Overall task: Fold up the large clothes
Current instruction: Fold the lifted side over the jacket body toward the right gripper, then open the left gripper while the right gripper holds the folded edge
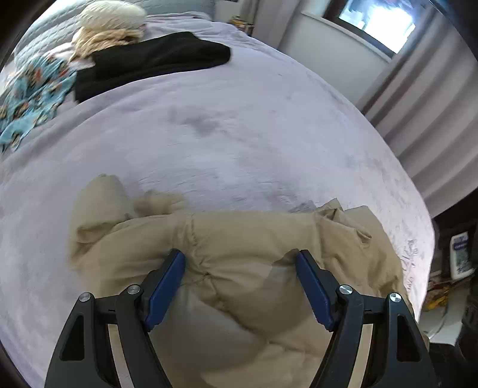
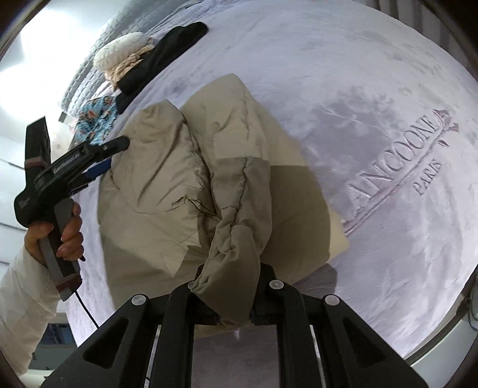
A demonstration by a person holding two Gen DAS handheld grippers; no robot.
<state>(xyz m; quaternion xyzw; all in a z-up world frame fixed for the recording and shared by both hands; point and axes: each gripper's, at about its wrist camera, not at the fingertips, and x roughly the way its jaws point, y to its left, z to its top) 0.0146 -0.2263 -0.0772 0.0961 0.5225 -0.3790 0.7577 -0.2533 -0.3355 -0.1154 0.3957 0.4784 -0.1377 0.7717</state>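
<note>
A large beige padded jacket (image 1: 239,256) lies partly folded on the lilac bed cover (image 1: 227,125). My left gripper (image 1: 239,262) is open, its blue pads spread wide just above the jacket, holding nothing. In the right wrist view the left gripper (image 2: 112,153) hovers at the jacket's (image 2: 167,185) far left edge. My right gripper (image 2: 230,298) is shut on a bunched sleeve (image 2: 239,238) of the jacket, lifted over the body of the garment.
A black garment (image 1: 155,59), a blue patterned cloth (image 1: 33,95) and a cream knit item (image 1: 110,18) lie at the bed's far end. Curtains (image 1: 424,98) and a window (image 1: 376,21) stand beyond the bed's right edge. The cover bears raised lettering (image 2: 397,173).
</note>
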